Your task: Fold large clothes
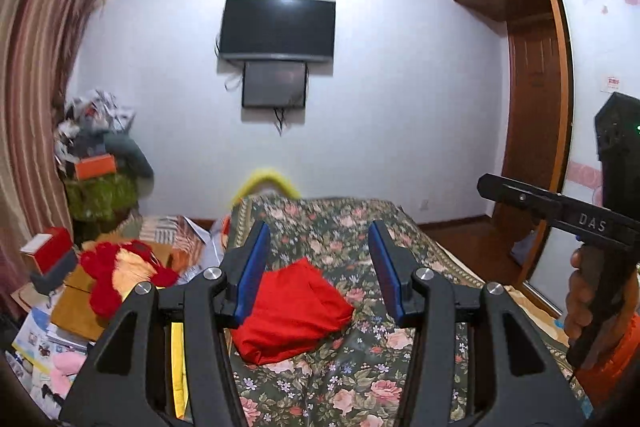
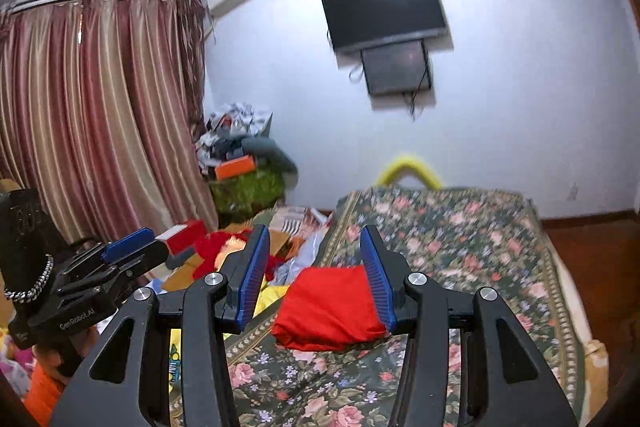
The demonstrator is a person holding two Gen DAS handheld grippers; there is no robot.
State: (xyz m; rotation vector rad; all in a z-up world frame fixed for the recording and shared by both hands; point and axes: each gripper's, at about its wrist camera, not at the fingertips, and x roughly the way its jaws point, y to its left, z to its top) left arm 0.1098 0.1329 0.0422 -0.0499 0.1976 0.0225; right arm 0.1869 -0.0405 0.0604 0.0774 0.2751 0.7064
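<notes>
Cloth (image 1: 292, 311), red and already folded into a thick squarish bundle, lies on the floral bed (image 1: 360, 379), toward its left side, with a clutter pile (image 1: 120, 275) off the bed at nine o'clock of it. In the left wrist view the bundle sits just past the left gripper (image 1: 316, 267) and slightly toward seven o'clock of the gap; in the right wrist view it sits low between the fingers of the right gripper (image 2: 316, 273), partly behind the right pad. Both grippers hang above it with jaws parted and nothing between the pads; neither touches the cloth.

It looks light, soft and limp, with no stiffness of its own, so it will likely sag and unfold if lifted by a single layer. The fabric seems smooth, perhaps a little slippery. A safer hold would be on the thick folded edge at six o'clock, pinching all layers together, one gripper near each corner, so the stack keeps its shape.
</notes>
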